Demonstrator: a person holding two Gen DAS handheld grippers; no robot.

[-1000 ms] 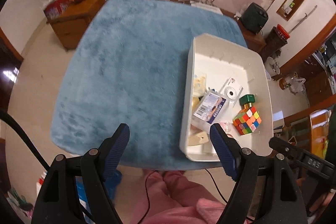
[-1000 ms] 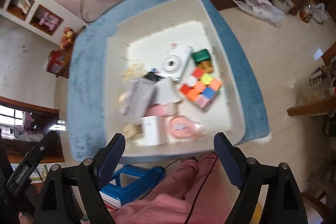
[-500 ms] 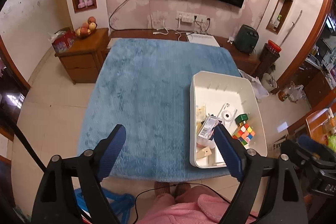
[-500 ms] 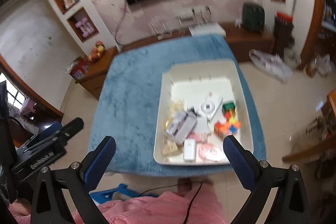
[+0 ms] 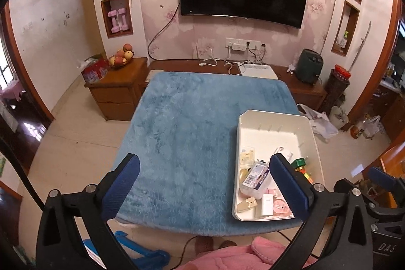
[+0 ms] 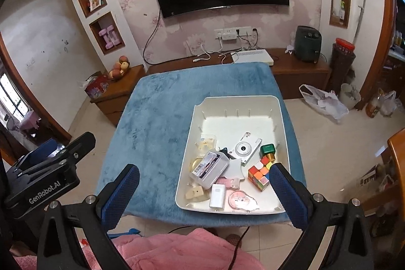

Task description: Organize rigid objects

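A white tray (image 6: 276,103) sits on the right side of a blue-covered table (image 6: 152,123); it also shows in the left wrist view (image 5: 278,115). In it lie a white camera (image 6: 244,149), a colour cube (image 6: 259,173), a green block (image 6: 267,150), a clear barcode box (image 6: 208,168), a white charger (image 6: 217,195) and a pink round item (image 6: 240,198). My left gripper (image 5: 205,181) is open and empty, held high before the table's near edge. My right gripper (image 6: 203,185) is open and empty, above the tray's near end.
A wooden side cabinet (image 5: 119,90) with a fruit bowl (image 5: 121,57) stands at the back left. A low TV bench (image 6: 291,67) holds a white box and a dark appliance (image 6: 307,43). A blue stool (image 5: 141,252) and a cable lie on the floor near my pink-clad legs.
Both grippers have pulled up and back from close over the tray, and now tilt toward the room. The tray looks smaller and farther. Both stay open and empty.
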